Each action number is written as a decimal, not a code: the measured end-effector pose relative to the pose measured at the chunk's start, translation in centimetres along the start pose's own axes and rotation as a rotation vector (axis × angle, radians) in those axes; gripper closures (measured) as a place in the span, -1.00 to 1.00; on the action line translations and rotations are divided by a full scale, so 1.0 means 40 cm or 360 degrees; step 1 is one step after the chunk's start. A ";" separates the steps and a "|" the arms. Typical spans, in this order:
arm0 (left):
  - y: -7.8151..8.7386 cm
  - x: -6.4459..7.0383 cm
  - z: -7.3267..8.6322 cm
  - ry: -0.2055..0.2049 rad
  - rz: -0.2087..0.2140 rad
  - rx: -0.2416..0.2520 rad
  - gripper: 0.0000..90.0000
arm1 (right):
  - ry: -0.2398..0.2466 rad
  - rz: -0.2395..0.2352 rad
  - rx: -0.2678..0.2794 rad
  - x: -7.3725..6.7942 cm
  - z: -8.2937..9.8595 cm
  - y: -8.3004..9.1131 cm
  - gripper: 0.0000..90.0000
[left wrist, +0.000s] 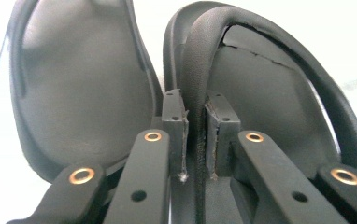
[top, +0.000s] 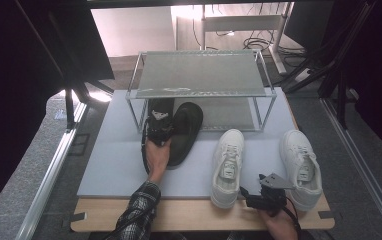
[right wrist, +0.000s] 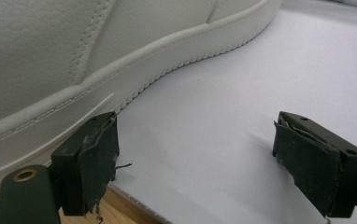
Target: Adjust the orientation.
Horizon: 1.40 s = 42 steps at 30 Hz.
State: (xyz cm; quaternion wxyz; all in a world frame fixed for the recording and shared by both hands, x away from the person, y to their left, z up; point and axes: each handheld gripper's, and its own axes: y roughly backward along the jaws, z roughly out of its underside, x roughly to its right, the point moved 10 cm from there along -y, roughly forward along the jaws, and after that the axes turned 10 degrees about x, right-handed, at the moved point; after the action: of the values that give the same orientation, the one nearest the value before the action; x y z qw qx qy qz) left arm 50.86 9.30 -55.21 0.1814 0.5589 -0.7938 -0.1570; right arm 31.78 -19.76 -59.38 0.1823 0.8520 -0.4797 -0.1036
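Where the left gripper (left wrist: 196, 140) shows in its own view, the jaws are pinched onto the padded collar of a black shoe (left wrist: 260, 88), with a second black shoe (left wrist: 83, 88) turned up beside it at the left of the frame. In the high view the left hand (top: 157, 154) sits left of centre, its gripper buried among the two black shoes (top: 174, 130), whose toes reach under the front edge of a wire rack (top: 199, 75). That rack stands at the upper middle of the frame, two mesh shelves on thin metal legs, and its lower shelf blocks the way just ahead of the black pair.

The right gripper (right wrist: 214, 158) stands wide open, holding nothing, one pad close beside the sole of a white shoe (right wrist: 74, 70) that takes up the upper left of its view. From above, the right gripper (top: 266, 196) lies at the lower right between the two white shoes (top: 227, 167), the other (top: 301, 167) further right, both pointing away towards the rack.

All of it rests on a pale grey mat (top: 114, 165) over a wooden table (top: 189, 215), whose edge shows along the bottom. Beyond are grey floor, desk legs and loose cables at the top of the frame.

The left forearm, in a checked sleeve (top: 139, 210), reaches up from the bottom; the right hand (top: 279, 222) barely enters at the lower edge.
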 end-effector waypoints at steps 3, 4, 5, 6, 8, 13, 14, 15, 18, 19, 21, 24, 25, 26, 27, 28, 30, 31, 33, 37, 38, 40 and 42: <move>0.001 0.002 -0.001 0.0000 0.0025 -0.0004 0.72 | 0.0000 0.0000 0.0000 0.000 0.000 0.000 -0.67; 0.003 0.003 -0.003 -0.0002 0.0032 -0.0002 0.70 | 0.0000 0.0000 0.0000 0.000 0.000 0.000 -0.67; 0.008 0.003 -0.007 -0.0010 0.0044 0.0008 0.68 | -0.0001 0.0000 0.0000 0.000 0.000 0.000 -0.67; 0.012 0.004 -0.009 -0.0010 0.0053 0.0013 0.67 | -0.0001 -0.0001 0.0000 0.000 0.000 0.000 -0.67; 0.023 0.005 -0.012 -0.0025 0.0068 0.0019 0.66 | 0.0000 0.0000 0.0000 0.000 0.000 0.000 -0.67; 0.063 0.008 -0.008 -0.0049 0.0149 0.0022 0.68 | 0.0000 0.0000 -0.0001 0.000 0.000 0.000 -0.67; 0.073 0.009 -0.006 -0.0056 0.0165 0.0024 0.69 | 0.0000 0.0000 -0.0001 0.000 0.000 0.000 -0.67; 0.080 0.010 -0.003 -0.0068 0.0177 0.0025 0.70 | 0.0001 0.0000 -0.0005 0.000 0.000 0.001 -0.67; 0.108 0.020 0.014 -0.0088 0.0262 0.0013 0.80 | -0.0001 0.0001 -0.0005 0.000 0.000 0.001 -0.67; 0.119 0.024 0.023 -0.0101 0.0291 0.0008 0.83 | -0.0001 0.0001 -0.0005 0.000 0.000 0.001 -0.67; 0.137 0.030 0.041 -0.0124 0.0337 -0.0011 0.92 | -0.0001 0.0001 -0.0005 0.000 0.000 0.001 -0.67; 0.164 0.037 0.063 -0.0144 0.0394 -0.0024 0.99 | 0.0002 0.0000 -0.0004 0.000 0.000 0.000 -0.67; 0.175 0.040 0.070 -0.0140 0.0416 -0.0028 0.99 | 0.0002 0.0000 -0.0003 0.000 0.000 0.000 -0.67; 0.185 0.042 0.077 -0.0133 0.0434 -0.0029 0.99 | 0.0002 0.0000 -0.0004 0.000 0.000 0.000 -0.67; 0.197 0.044 0.087 -0.0133 0.0454 -0.0037 1.00 | 0.0002 0.0000 -0.0004 0.000 0.000 0.000 -0.67; 0.204 0.045 0.092 -0.0138 0.0461 -0.0037 1.00 | 0.0002 0.0000 -0.0004 0.000 0.000 0.000 -0.67; 0.222 0.046 0.105 -0.0152 0.0481 -0.0032 1.00 | 0.0003 0.0000 -0.0004 0.000 0.000 0.000 -0.67; 0.232 0.046 0.114 -0.0167 0.0479 -0.0031 1.00 | 0.0002 0.0000 -0.0003 0.000 0.000 0.000 -0.67; 0.246 0.048 0.125 -0.0184 0.0487 -0.0025 0.99 | 0.0002 0.0000 -0.0004 0.000 0.000 0.000 -0.67; 0.272 0.055 0.153 -0.0207 0.0512 -0.0036 0.99 | 0.0003 0.0001 -0.0004 0.000 0.000 0.000 -0.67; 0.278 0.057 0.163 -0.0215 0.0509 -0.0045 0.99 | 0.0003 0.0000 -0.0004 0.000 0.000 0.000 -0.67; 0.283 0.061 0.176 -0.0244 0.0511 -0.0066 0.99 | 0.0002 0.0000 -0.0004 0.000 0.000 0.000 -0.67; 0.285 0.064 0.185 -0.0272 0.0501 -0.0075 0.99 | 0.0003 0.0000 -0.0004 0.000 0.000 0.000 -0.67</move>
State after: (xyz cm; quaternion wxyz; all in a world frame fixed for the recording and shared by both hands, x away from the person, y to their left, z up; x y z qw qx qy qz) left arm 37.17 10.94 -56.30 0.1486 0.4081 -0.8800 -0.1922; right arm 31.77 -19.76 -59.38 0.1837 0.8518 -0.4795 -0.1034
